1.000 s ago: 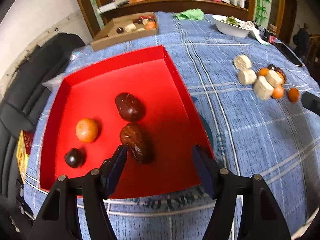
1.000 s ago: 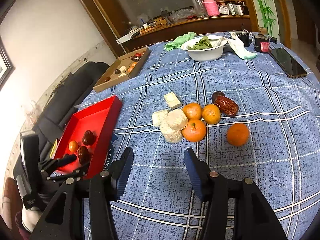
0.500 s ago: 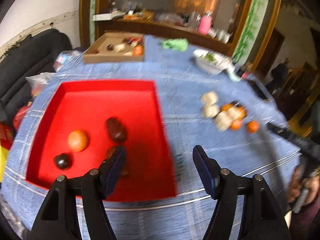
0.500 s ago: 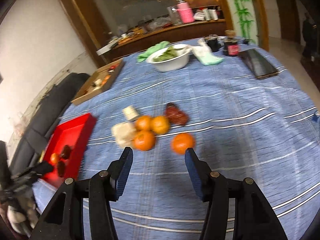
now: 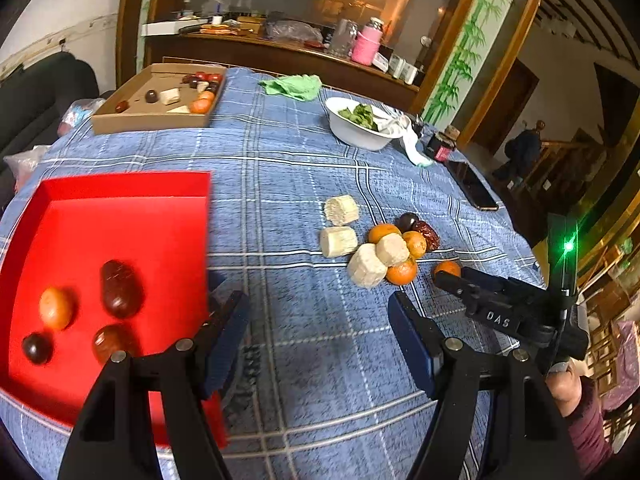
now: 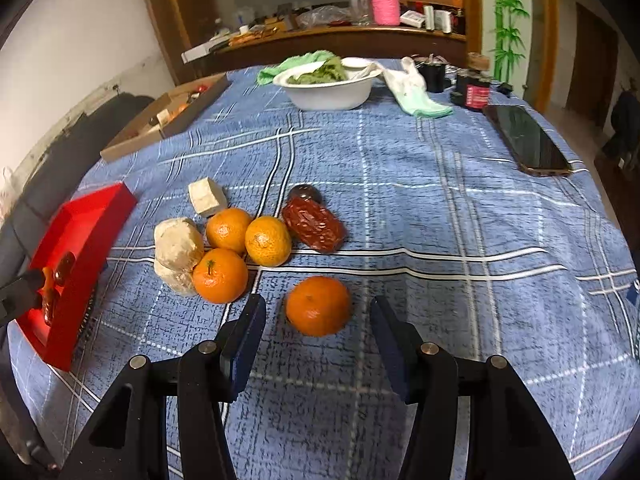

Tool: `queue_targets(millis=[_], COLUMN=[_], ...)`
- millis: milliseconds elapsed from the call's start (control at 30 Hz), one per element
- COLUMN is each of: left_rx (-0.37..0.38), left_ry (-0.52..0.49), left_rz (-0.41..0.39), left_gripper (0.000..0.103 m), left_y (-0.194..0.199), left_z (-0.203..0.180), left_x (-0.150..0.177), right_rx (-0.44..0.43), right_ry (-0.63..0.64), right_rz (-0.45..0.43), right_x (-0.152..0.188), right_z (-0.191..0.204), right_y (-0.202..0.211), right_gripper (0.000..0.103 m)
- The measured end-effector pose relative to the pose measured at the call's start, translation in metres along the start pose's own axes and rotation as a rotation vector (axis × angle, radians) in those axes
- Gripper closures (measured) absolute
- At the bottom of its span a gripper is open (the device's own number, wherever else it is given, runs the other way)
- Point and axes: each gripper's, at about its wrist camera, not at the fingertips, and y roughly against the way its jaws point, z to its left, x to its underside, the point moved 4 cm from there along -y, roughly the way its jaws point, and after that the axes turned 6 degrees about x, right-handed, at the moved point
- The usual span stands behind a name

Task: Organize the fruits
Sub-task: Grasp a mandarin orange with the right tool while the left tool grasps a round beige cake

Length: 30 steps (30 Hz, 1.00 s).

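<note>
A red tray [image 5: 120, 188] on the left holds an orange [image 5: 55, 307], two red dates [image 5: 120, 288] and a dark plum [image 5: 36, 347]. My left gripper [image 5: 320, 320] is open and empty over the blue cloth right of the tray. My right gripper [image 6: 318, 330] is open, its fingers either side of a lone orange [image 6: 318, 305]. Behind it lie three oranges [image 6: 220, 275], pale cake pieces [image 6: 178, 242], a red date [image 6: 314, 226] and a dark plum [image 6: 306, 193]. The right gripper also shows in the left wrist view [image 5: 446, 278].
A cardboard box [image 5: 160, 100] of fruit sits at the back left. A white bowl [image 6: 328, 86] of greens, a green cloth [image 5: 294, 86], a rag, jars [image 6: 474, 90] and a phone [image 6: 528, 140] lie at the back right. The tray's corner [image 6: 80, 240] stands left of the pile.
My left gripper has swung right, off the tray and over the cloth. My right gripper has moved forward and down, so the lone orange sits between its fingers.
</note>
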Motion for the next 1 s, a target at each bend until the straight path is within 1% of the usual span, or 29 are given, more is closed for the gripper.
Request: queue_targets(millis=[133,167,200,267,300,500,567,633,667,700,767,833,933,1000], left_rx=[-0.011,-0.014,-0.016,-0.017,-0.017,-0.013,-0.004,0.006,0.013,0.008,-0.005,-0.008,-0.023,-0.027], left_ry=[-0.050,-0.070,-0.087,-0.132,-0.158,-0.230,-0.257,-0.276,-0.281,-0.289,-0.305,-0.309,-0.325,-0.318], left_rz=[0.020,0.024,0.025,0.025,0.024,0.048,0.058,0.075,0.084,0.082,0.074,0.067,0.062,0.060], left_gripper=[0.032,0.032,0.032,0.032,0.033,0.033,0.039,0.051,0.053,0.055,0.055,0.059,0.061,0.062], left_y=[-0.023,-0.030,-0.034,-0.045,-0.051,-0.085,-0.092,-0.100,-0.104,-0.106,-0.108,-0.109,-0.109,-0.108], left_z=[-0.017,-0.023,-0.027,-0.037,-0.042,-0.057,-0.061,-0.064,-0.065,-0.066,-0.066,-0.066,-0.066,-0.063], left_x=[-0.007,-0.009,-0.011,-0.015,-0.017,-0.025,-0.025,-0.023,-0.023,-0.022,-0.023,-0.024,-0.023,-0.024], right_rx=[-0.005,-0.002,0.000,0.025,0.033,-0.009,-0.014,-0.017,-0.018,-0.019,-0.020,-0.021,-0.018,-0.014], right_ry=[0.022,0.027,0.030,0.045,0.048,0.006,0.002,0.002,0.002,0.003,0.004,0.005,0.009,0.012], right_rz=[0.010,0.008,0.006,-0.009,-0.014,-0.019,-0.019,-0.019,-0.018,-0.018,-0.018,-0.018,-0.019,-0.020], right_x=[-0.001,-0.001,0.000,0.001,0.001,0.000,0.000,0.000,0.000,-0.001,-0.001,-0.001,0.000,-0.001], right_z=[0.006,0.006,0.007,0.006,0.006,-0.002,-0.003,-0.003,-0.002,-0.002,-0.003,-0.003,-0.002,-0.002], right_y=[-0.008,-0.009,-0.010,-0.010,-0.010,-0.009,-0.009,-0.008,-0.008,-0.008,-0.008,-0.008,-0.009,-0.009], right_gripper=[0.045,0.048,0.055,0.065,0.067,0.068,0.068,0.068,0.068,0.068,0.068,0.068,0.068,0.068])
